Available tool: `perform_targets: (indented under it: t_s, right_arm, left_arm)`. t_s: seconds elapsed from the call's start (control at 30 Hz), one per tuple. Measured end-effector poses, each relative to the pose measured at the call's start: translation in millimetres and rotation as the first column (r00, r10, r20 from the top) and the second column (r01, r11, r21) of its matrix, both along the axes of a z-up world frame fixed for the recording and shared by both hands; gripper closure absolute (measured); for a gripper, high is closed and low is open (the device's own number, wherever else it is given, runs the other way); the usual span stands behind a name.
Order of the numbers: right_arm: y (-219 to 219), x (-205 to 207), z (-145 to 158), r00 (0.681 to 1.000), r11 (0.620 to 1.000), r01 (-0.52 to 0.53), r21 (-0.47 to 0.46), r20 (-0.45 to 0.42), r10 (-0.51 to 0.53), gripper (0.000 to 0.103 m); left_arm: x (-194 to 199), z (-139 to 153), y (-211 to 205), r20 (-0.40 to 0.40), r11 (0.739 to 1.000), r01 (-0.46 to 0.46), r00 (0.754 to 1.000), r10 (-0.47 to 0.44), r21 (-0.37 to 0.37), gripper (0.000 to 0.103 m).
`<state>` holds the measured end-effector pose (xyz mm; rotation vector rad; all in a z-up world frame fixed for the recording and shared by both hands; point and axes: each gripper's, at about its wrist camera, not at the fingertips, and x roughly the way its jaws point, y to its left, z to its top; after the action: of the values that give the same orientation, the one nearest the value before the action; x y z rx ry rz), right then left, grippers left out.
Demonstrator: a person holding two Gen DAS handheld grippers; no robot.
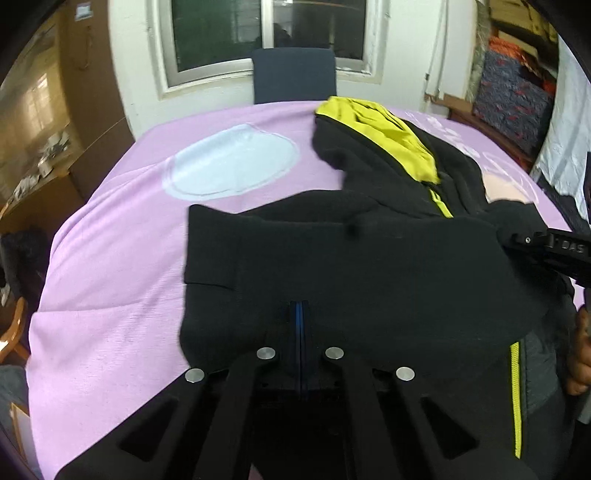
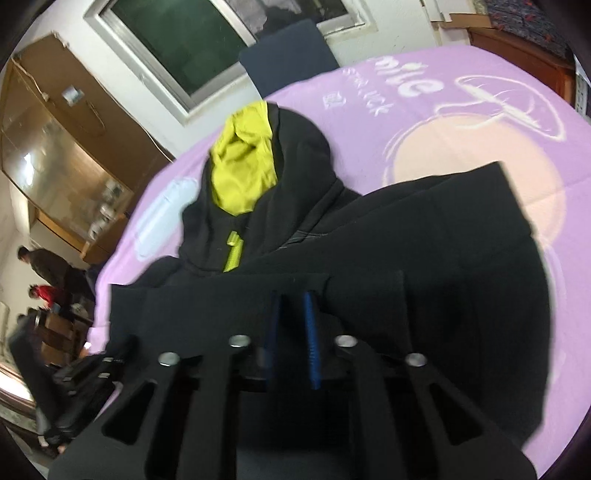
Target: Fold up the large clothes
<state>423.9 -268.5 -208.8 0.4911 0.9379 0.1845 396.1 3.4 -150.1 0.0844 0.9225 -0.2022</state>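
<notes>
A black hooded jacket (image 1: 369,258) with a yellow-green hood lining (image 1: 384,129) and yellow zip lies on a pink cloth-covered table (image 1: 110,295). Its lower part is folded up over the body. My left gripper (image 1: 300,308) is shut on the jacket's black fabric at the near fold. In the right wrist view the jacket (image 2: 424,258) spreads below the hood lining (image 2: 240,166). My right gripper (image 2: 293,299) holds a fold of black fabric between its blue pads, which stand slightly apart. The right gripper's body also shows in the left wrist view (image 1: 554,247).
A dark blue chair (image 1: 293,75) stands behind the table under a window (image 1: 258,33). Wooden cabinets (image 2: 55,147) are on the left. People (image 2: 44,266) stand at the far left. Stacked patterned fabrics (image 1: 513,92) fill shelves on the right.
</notes>
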Motion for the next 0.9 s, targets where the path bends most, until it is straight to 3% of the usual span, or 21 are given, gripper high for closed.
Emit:
perform_targets:
  t_s: [0.07,0.2,0.23,0.3,0.43,0.53,0.57,0.63,0.7,0.8,0.9]
  right_arm:
    - [2,5,0,1.0,0.999,0.002,-0.042,0.029,0.0,0.103]
    - [-13,-3,7,1.0,1.0,0.011,0.026,0.029,-0.012,0.103]
    - [-15,-9,14,0.999,1.0,0.018,0.021,0.048,-0.018,0.097]
    - [-14,-22,28,0.996,1.0,-0.004,-0.003,0.085,0.005,0.097]
    - [5,-30,25,0.994,0.994,-0.101,-0.043,0.042,0.103,0.097]
    - [10,-32,10,0.994,0.99,-0.113,-0.083,-0.015,0.112,0.098]
    - [9,-31,3,0.993,0.99,-0.119,-0.072,-0.032,0.117,0.101]
    - [4,-33,3,0.994,0.993,-0.105,-0.046,-0.027,0.104,0.102]
    - [-2,-44,13,0.996,0.996,-0.086,-0.018,-0.009,0.086,0.096]
    - [3,-65,31,0.992,0.99,-0.115,-0.075,0.045,0.119,0.094]
    - [9,-74,29,0.986,0.984,-0.163,-0.078,0.03,0.166,0.088]
  left_arm:
    - [0,-1,2,0.003,1.0,-0.021,1.0,0.021,0.01,0.1]
    - [-8,12,9,-0.011,0.998,-0.055,0.998,0.055,-0.005,0.101]
    - [-12,18,8,-0.001,0.999,-0.051,0.999,0.051,-0.003,0.101]
    - [-20,28,2,0.02,1.0,-0.019,1.0,0.02,-0.018,0.101]
    - [-30,32,-16,0.031,0.999,0.036,0.999,-0.036,-0.009,0.101]
    - [-24,9,-23,-0.011,0.999,0.038,0.999,-0.038,0.036,0.094]
    - [-25,7,-22,0.017,0.999,0.032,0.999,-0.033,0.039,0.092]
    - [-24,10,-21,-0.003,0.999,0.021,1.0,-0.021,0.04,0.09]
    - [-29,15,-16,-0.009,1.0,0.011,1.0,-0.011,0.008,0.09]
    - [-43,26,-12,0.008,0.999,0.02,1.0,-0.019,-0.043,0.09]
    - [-49,29,-19,0.021,0.999,0.033,0.999,-0.032,-0.026,0.084]
